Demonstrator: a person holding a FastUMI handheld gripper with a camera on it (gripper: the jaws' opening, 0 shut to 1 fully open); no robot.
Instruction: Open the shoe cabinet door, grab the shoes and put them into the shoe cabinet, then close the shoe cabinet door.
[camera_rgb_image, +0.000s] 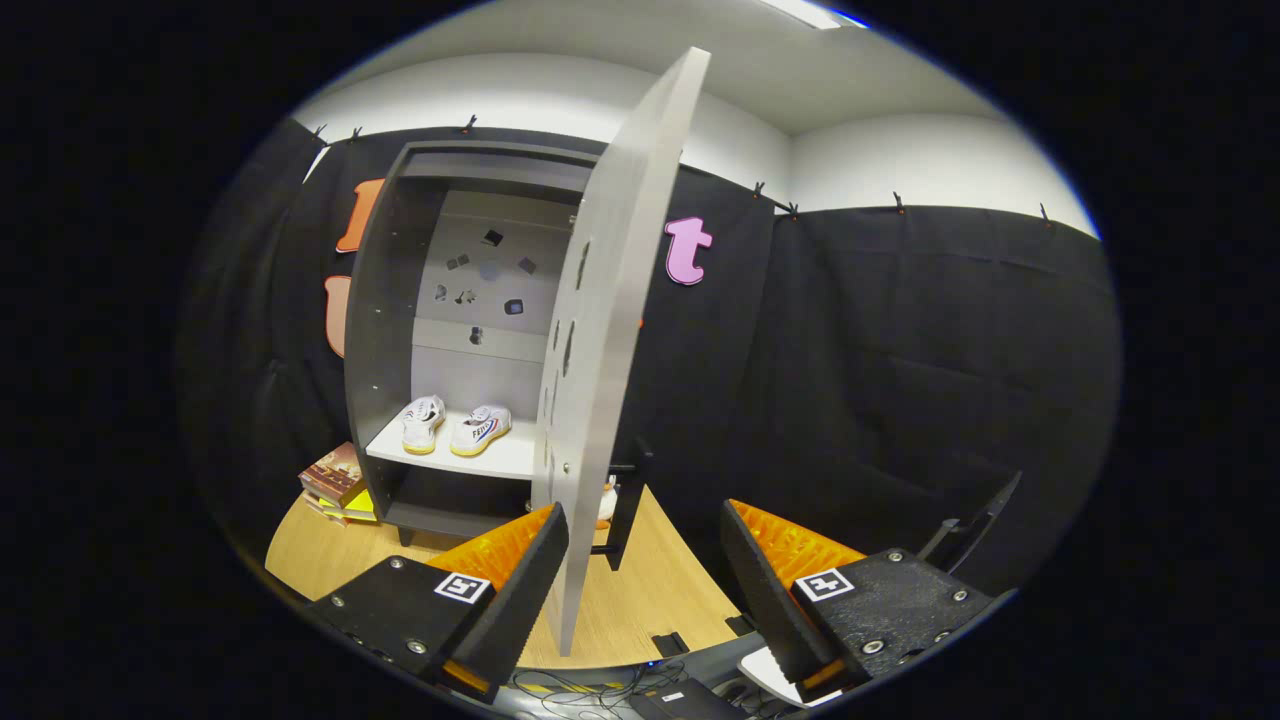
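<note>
Your gripper (645, 560) has its fingers spread wide, pinching nothing, and the free edge of the cabinet door (600, 330) stands in the gap between them, close against the left finger (510, 575). The pair of shoes (455, 427) already sits side by side on the white shelf (500, 460) inside the shoe cabinet (385, 330), toes pointing out toward you, so the step in hand looks like closing the door. The door is swung far out, nearly edge-on to you. To close it well, you probably need no pinch: lay the inner face of the right finger (770, 570) flat on the door's outer side and sweep it round toward the cabinet, following the arc of the hinge rather than shoving straight ahead. Keep the push low and steady so the light cabinet does not slide on the wooden table (640, 590), and watch the stack of books (335, 482) just beside the cabinet's far foot. Ease off as the door meets the frame. As for writing, each finger carries a square black-and-white marker, and the nearer shoe has a coloured logo on its side that is too small to read.
</note>
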